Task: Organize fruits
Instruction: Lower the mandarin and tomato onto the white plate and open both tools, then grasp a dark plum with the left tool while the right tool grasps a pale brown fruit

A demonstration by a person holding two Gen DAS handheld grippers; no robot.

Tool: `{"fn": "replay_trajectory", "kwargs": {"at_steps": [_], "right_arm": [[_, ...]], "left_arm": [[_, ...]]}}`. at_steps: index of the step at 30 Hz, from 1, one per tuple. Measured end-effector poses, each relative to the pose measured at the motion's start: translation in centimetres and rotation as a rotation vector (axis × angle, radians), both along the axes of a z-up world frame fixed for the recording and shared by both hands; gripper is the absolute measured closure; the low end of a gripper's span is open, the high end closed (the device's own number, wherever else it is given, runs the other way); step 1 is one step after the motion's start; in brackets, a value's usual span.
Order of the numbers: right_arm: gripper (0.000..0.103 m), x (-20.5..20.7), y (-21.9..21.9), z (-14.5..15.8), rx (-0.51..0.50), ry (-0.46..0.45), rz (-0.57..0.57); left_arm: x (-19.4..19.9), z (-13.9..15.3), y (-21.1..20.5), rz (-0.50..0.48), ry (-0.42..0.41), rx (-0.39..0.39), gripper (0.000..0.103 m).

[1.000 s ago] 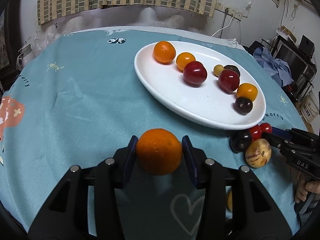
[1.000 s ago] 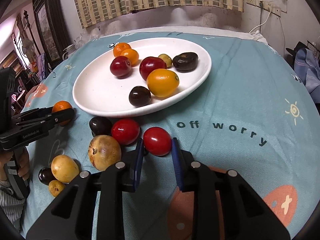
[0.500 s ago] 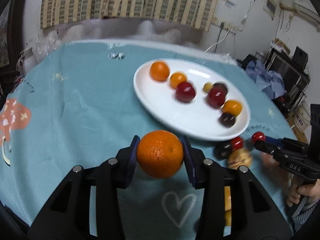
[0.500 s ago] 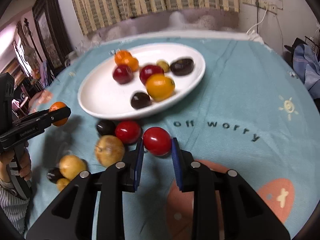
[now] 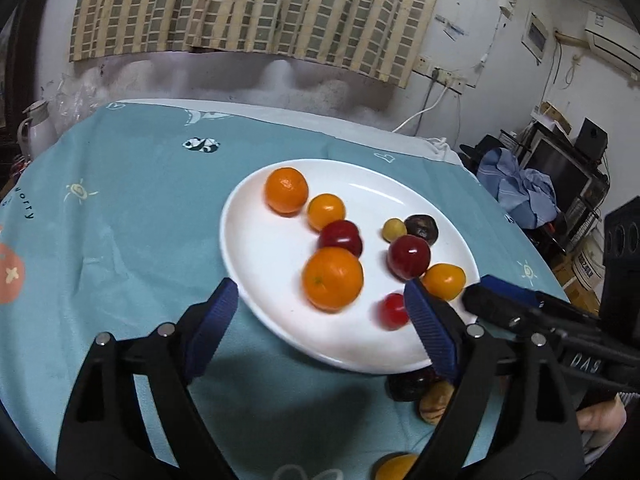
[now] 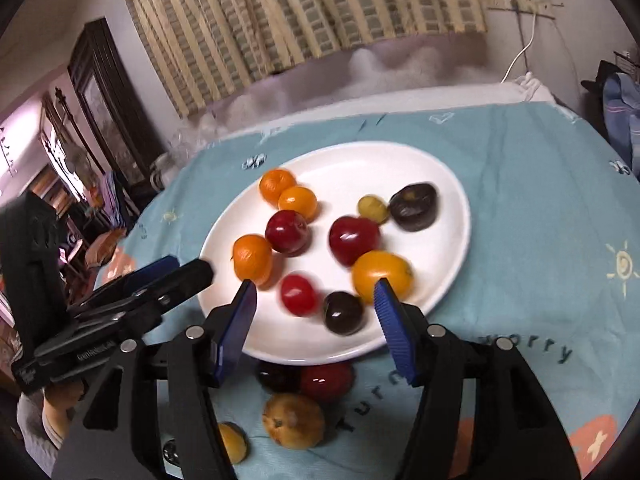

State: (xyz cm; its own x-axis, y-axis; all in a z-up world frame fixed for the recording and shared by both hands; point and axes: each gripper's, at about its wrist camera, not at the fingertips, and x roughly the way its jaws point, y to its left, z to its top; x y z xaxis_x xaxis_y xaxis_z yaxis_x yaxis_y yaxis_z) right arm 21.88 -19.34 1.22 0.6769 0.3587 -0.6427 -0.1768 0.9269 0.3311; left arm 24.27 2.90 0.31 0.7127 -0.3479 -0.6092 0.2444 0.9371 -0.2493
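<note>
1. the left gripper point(image 5: 320, 312) is seen spread wide above the near rim of the white plate point(image 5: 256, 264); its jaws have just been opening and nothing is gripped.
2. the orange point(image 5: 333, 279) lies on the plate, clear of both pads.
3. the right gripper point(image 6: 314, 314) is held partly open, its jaws also just opened, with nothing clamped.
4. the small red fruit point(image 6: 297, 294), blurred, is seen on the plate between the blue pads, touched by neither.

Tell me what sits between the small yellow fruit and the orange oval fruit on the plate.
A red plum lies between the small yellow fruit and the orange oval fruit, seen in the right wrist view.
</note>
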Motion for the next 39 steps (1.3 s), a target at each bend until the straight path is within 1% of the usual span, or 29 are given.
{"fn": "replay_trajectory", "kwargs": {"at_steps": [2,4,5,6,7,9,11,13,14,16,17,18,20,21,23,24,26,28,29,31,32,33,35,36,39], "right_arm": [[0.041,-0.6,-0.8,0.3,0.011,0.002,-0.021],[0.041,-1.9,-1.5,0.3,0.049,0.021,-0.018],[0.038,-2.5,-1.7,0.2,0.057,0.029,-0.02],[0.033,-3.5,-2.1,-0.1,0.062,0.039,-0.03],[0.032,-4.5,-2.4,-0.5,0.062,0.05,-0.047],[0.031,-6.1,-3.0,-1.0,0.077,0.067,-0.065],[0.031,-7.0,-3.4,-1.1,0.097,0.078,-0.071],[0.029,-7.9,-3.8,-1.1,0.13,0.087,-0.082],[0.026,-8.3,-3.9,-1.0,0.141,0.087,-0.088],[0.023,-8.6,-4.2,-0.9,0.161,0.084,-0.096],[0.019,-8.6,-4.4,-0.8,0.167,0.082,-0.099],[0.016,-8.6,-4.4,-0.7,0.171,0.082,-0.102],[0.015,-8.5,-4.6,-0.6,0.181,0.085,-0.106],[0.015,-8.4,-4.7,-0.6,0.19,0.09,-0.102],[0.015,-8.3,-4.7,-0.5,0.198,0.094,-0.098],[0.015,-8.4,-4.7,-0.5,0.194,0.092,-0.099],[0.015,-8.4,-4.6,-0.5,0.187,0.092,-0.094],[0.015,-8.4,-4.6,-0.5,0.184,0.091,-0.091],[0.015,-8.4,-4.6,-0.5,0.183,0.091,-0.09],[0.015,-8.4,-4.6,-0.5,0.182,0.091,-0.093],[0.015,-8.4,-4.6,-0.5,0.182,0.093,-0.092],[0.015,-8.4,-4.6,-0.5,0.182,0.094,-0.091],[0.015,-8.3,-4.4,-0.6,0.173,0.096,-0.087],[0.015,-8.3,-4.3,-0.6,0.169,0.096,-0.085],[0.015,-8.3,-4.0,-0.7,0.156,0.094,-0.076]], "left_arm": [[-0.6,0.1,1.1,0.058,0.001,-0.027,0.014],[-1.8,-0.1,1.9,0.071,0.017,-0.043,0.011],[-2.6,-0.3,2.0,0.069,0.023,-0.028,0.01],[-3.4,-0.4,2.0,0.062,0.024,-0.003,0.01],[-4.4,-0.5,1.9,0.052,0.021,0.03,0.008],[-7.3,-0.7,1.2,0.016,0.001,0.114,0.006],[-10.3,-1.1,0.5,-0.035,-0.035,0.169,0.004],[-12.1,-1.3,-0.3,-0.067,-0.062,0.228,0.003],[-13.2,-1.6,-0.7,-0.08,-0.077,0.288,0.003],[-13.9,-2.2,-0.8,-0.07,-0.074,0.34,0.003],[-14.0,-2.3,-0.5,-0.069,-0.065,0.34,0.003],[-14.0,-2.4,-0.2,-0.075,-0.05,0.324,0.003],[-13.7,-2.6,0.4,-0.089,-0.016,0.287,0.003],[-13.7,-2.9,0.4,-0.095,-0.002,0.283,0.003],[-13.3,-3.5,0.1,-0.119,0.034,0.291,0.003],[-13.0,-4.1,-0.2,-0.131,0.064,0.311,0.002],[-12.7,-4.5,-0.2,-0.13,0.085,0.315,0.002],[-12.3,-4.4,0.8,-0.078,0.09,0.301,0.002],[-12.0,-4.1,1.8,-0.015,0.078,0.295,0.002],[-11.8,-3.3,3.8,0.075,0.037,0.252,0.003],[-11.8,-3.0,4.5,0.1,0.023,0.228,0.003],[-11.8,-2.7,5.4,0.115,0.013,0.186,0.003],[-11.7,-2.7,6.1,0.096,0.031,0.122,0.003],[-11.6,-3.0,6.0,0.087,0.043,0.127,0.003],[-11.5,-3.5,4.8,0.044,0.058,0.181,0.003]]}}
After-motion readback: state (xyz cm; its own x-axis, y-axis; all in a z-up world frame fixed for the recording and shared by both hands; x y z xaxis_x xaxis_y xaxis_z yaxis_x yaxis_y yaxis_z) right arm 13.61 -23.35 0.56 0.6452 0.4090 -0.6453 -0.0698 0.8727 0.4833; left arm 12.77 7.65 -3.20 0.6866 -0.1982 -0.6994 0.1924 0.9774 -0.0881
